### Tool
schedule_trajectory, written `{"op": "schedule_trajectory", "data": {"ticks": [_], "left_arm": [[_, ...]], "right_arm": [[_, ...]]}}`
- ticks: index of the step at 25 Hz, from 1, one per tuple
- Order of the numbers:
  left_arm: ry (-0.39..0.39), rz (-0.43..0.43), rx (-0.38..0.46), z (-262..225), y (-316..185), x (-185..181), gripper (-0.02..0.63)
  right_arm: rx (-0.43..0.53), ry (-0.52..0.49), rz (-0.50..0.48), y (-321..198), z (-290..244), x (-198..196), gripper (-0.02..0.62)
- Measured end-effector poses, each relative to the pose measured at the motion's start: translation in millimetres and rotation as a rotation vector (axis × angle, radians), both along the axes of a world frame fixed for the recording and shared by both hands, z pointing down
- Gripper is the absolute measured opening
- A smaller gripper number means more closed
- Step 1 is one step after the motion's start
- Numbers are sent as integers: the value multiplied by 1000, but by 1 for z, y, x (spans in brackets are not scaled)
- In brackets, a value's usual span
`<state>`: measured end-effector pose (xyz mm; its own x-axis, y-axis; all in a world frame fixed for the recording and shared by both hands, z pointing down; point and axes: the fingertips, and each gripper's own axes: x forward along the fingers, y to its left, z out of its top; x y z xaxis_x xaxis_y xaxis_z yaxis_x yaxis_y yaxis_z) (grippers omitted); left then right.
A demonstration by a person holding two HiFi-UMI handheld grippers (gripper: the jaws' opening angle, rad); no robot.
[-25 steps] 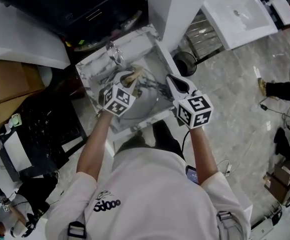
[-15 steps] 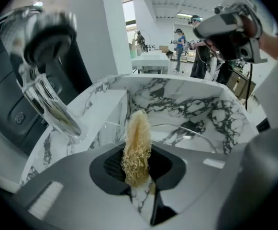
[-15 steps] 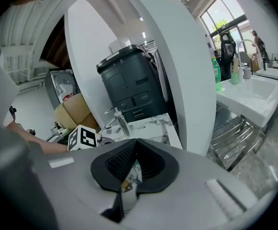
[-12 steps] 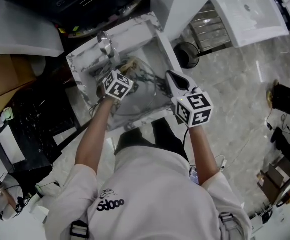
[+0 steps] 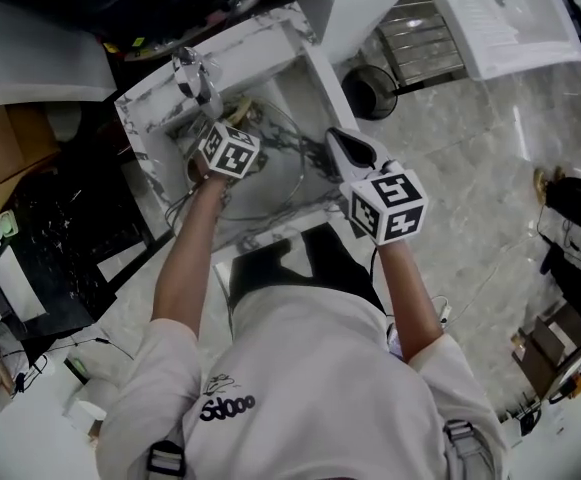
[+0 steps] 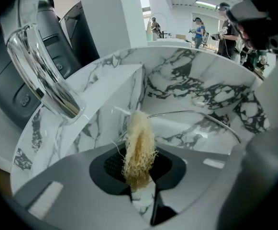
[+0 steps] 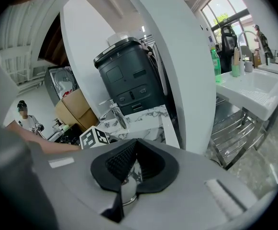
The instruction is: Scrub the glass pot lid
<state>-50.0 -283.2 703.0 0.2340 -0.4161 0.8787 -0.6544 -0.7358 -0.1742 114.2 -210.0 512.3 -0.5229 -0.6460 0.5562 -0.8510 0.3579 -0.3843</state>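
The glass pot lid (image 5: 275,163) stands tilted inside the marble sink (image 5: 270,38); its metal rim (image 6: 196,115) arcs across the left gripper view. My left gripper (image 6: 138,174) is shut on a pale fibrous loofah scrubber (image 6: 139,140), which sticks up between the jaws just short of the lid's rim. In the head view its marker cube (image 5: 230,150) hovers over the sink's left side, below the chrome faucet (image 5: 188,76). My right gripper (image 7: 129,169) is shut on a shiny metal part of the lid (image 7: 125,191) at the sink's right side, marker cube (image 5: 385,206) behind it.
The chrome faucet (image 6: 40,73) curves over the sink's left corner. A black appliance (image 7: 129,75) stands behind the sink, next to a white pillar (image 7: 177,66). A white basin (image 7: 253,92) with bottles and a wire rack (image 5: 420,53) are to the right. A cardboard box (image 5: 0,158) lies left.
My left gripper has carried the loofah a little farther into the sink, toward the faucet. The right gripper has kept its hold in about the same place. The head camera has shifted.
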Motion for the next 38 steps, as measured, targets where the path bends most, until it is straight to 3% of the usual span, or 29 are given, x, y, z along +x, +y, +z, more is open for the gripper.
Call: {"op": "schedule_trajectory", "data": {"ticks": [15, 38], "left_arm": [[70, 0, -7, 9, 8, 28, 71], [34, 16, 70, -5, 17, 39, 147]], "right_arm": [[-15, 6, 2, 14, 4, 5, 3], [-18, 7, 5, 28, 4, 6, 3]]}}
